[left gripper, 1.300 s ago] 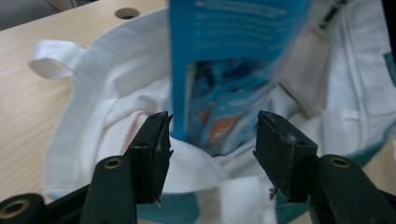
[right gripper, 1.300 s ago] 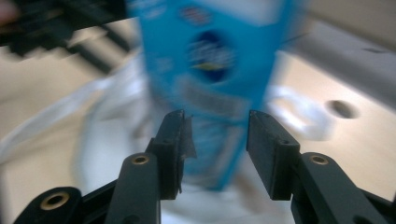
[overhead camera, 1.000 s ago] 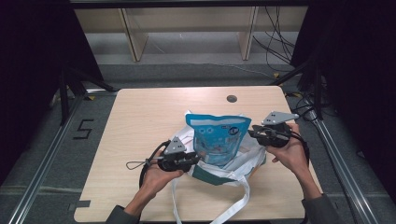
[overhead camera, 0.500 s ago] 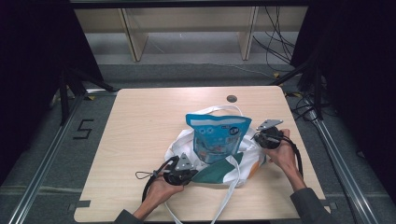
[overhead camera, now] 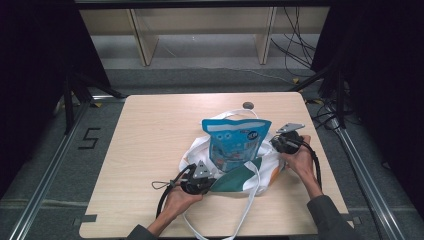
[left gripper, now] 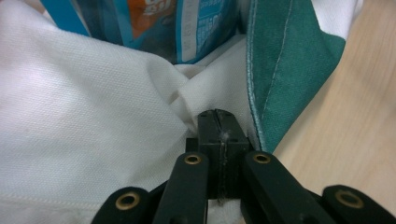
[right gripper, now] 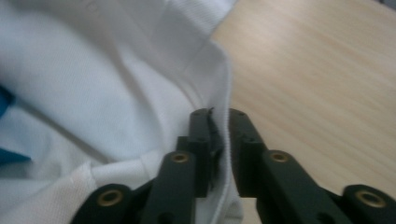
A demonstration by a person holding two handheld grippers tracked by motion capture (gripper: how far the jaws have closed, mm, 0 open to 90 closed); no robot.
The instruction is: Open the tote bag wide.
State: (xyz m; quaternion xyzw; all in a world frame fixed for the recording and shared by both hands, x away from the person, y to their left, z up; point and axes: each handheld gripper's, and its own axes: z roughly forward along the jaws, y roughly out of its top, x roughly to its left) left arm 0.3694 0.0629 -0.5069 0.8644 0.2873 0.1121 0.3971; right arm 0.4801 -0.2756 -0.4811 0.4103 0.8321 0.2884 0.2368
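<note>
A white tote bag (overhead camera: 274,161) with a green panel (overhead camera: 234,181) lies on the wooden table (overhead camera: 150,135). A blue snack pouch (overhead camera: 236,142) stands upright in its mouth. My left gripper (overhead camera: 200,182) is at the bag's near-left side. In the left gripper view it (left gripper: 217,119) is shut on a fold of white cloth (left gripper: 84,116), beside the green panel (left gripper: 289,65) and below the pouch (left gripper: 187,28). My right gripper (overhead camera: 284,142) holds the bag's right rim. In the right gripper view it (right gripper: 219,119) pinches the white hem (right gripper: 224,70).
The bag's white straps (overhead camera: 250,200) trail toward the table's near edge. A small dark disc (overhead camera: 247,105) sits near the far edge. Bare wood spreads to the left and far side. Metal rails and a shelf frame (overhead camera: 145,40) surround the table.
My left gripper has pulled toward the table's near edge with the bag's cloth. The right gripper has dropped slightly and shifted left. The bag sits lower around the pouch.
</note>
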